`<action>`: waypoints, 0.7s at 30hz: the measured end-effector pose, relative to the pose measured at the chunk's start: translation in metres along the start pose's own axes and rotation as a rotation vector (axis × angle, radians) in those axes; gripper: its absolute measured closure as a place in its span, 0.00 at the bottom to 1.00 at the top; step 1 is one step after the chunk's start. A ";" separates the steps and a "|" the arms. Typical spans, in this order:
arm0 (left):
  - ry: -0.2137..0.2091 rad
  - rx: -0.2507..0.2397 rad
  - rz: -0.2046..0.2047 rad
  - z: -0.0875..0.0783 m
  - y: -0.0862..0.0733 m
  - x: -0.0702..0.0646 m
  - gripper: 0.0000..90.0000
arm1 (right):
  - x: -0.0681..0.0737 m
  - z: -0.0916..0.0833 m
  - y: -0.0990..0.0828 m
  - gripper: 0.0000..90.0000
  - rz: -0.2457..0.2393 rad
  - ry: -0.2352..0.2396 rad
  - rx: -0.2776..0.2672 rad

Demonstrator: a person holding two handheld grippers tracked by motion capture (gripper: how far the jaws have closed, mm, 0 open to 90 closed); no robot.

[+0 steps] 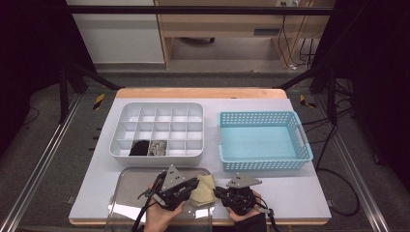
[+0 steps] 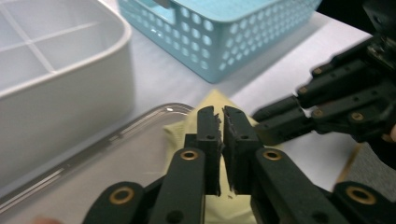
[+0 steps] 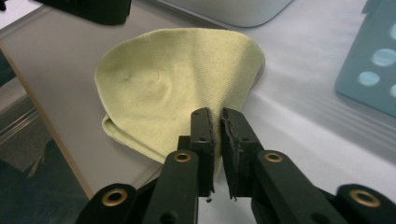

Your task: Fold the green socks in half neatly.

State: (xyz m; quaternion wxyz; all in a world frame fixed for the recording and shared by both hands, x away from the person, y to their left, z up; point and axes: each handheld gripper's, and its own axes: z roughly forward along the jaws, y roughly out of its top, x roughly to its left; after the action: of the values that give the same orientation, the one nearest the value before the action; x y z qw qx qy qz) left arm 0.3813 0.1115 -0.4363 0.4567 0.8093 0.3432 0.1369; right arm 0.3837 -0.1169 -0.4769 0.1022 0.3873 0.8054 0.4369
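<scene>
Jaws on both your grippers stand nearly shut with nothing pinched between them. Your left gripper (image 1: 180,189) and right gripper (image 1: 227,192) flank the yellow-green cloth (image 1: 202,190), which lies folded on the clear tray's (image 1: 126,189) right end, spilling onto the tabletop (image 1: 300,193). It sits just ahead of each set of jaws, its nearest edge under your right ones. Beyond stand the white divided box (image 1: 157,155) and blue basket (image 1: 263,165), clear of your reach.
</scene>
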 end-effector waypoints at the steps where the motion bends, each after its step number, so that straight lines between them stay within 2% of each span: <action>1: -0.012 0.019 0.008 0.006 -0.001 -0.003 0.96 | 0.000 -0.001 0.000 0.89 0.004 -0.001 -0.008; 5: -0.018 0.093 0.003 0.026 -0.009 -0.006 0.99 | -0.002 -0.009 0.000 0.83 0.008 0.001 -0.052; 8: 0.002 0.130 -0.002 0.034 -0.014 -0.002 0.99 | -0.005 -0.012 -0.003 0.77 0.031 0.014 -0.054; 13: 0.004 0.150 0.001 0.038 -0.018 -0.001 0.99 | -0.005 0.001 -0.010 0.72 0.044 0.026 -0.003; 16: -0.002 0.149 -0.003 0.038 -0.018 0.001 0.99 | -0.009 0.003 -0.012 0.73 0.072 0.047 -0.005; 21: 0.000 0.148 -0.003 0.039 -0.018 0.001 0.99 | -0.012 0.005 -0.012 0.85 0.110 0.108 -0.005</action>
State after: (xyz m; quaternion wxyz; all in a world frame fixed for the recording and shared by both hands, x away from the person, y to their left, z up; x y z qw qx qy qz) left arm 0.3949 0.0936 -0.4729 0.3961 0.8402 0.3535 0.1104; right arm 0.3880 -0.1260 -0.4916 0.0355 0.4068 0.7860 0.4642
